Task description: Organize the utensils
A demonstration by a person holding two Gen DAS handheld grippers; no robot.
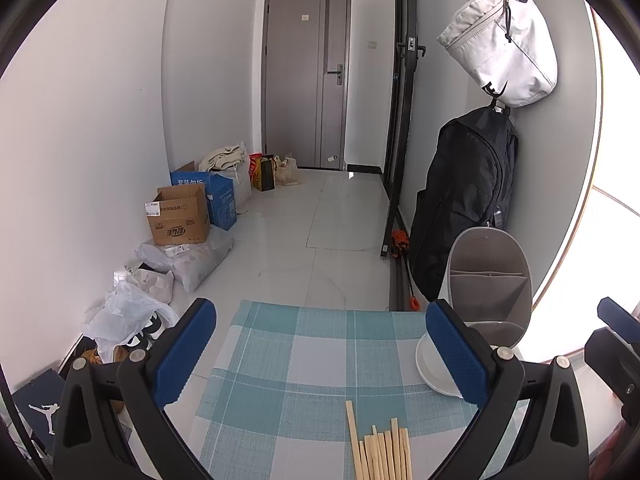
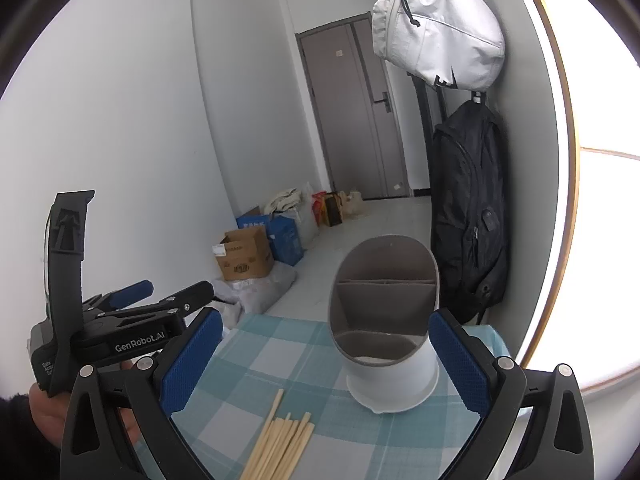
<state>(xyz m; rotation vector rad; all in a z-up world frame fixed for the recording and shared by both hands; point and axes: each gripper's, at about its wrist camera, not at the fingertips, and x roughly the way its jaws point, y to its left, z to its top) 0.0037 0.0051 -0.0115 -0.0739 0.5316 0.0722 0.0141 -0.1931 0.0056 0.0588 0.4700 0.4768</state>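
Several wooden chopsticks (image 1: 382,454) lie bundled on a blue-and-white checked tablecloth (image 1: 288,364), close to its near edge; they also show in the right wrist view as chopsticks (image 2: 282,442). A white utensil holder (image 2: 386,328) with a grey divided inside stands on the cloth to their right, partly behind my left finger as the holder (image 1: 490,280). My left gripper (image 1: 320,354) is open above the cloth, nothing between its blue pads. My right gripper (image 2: 326,358) is open too, its fingers flanking the holder from a distance. The left gripper (image 2: 120,320) appears at the left, held by a hand.
The checked tablecloth (image 2: 260,364) covers a small table. Beyond it, cardboard boxes (image 1: 180,216) and plastic bags (image 1: 128,316) line the left wall on a tiled floor. A black backpack (image 1: 464,200) and a white bag (image 1: 500,40) hang on the right wall. A grey door (image 1: 306,76) is at the back.
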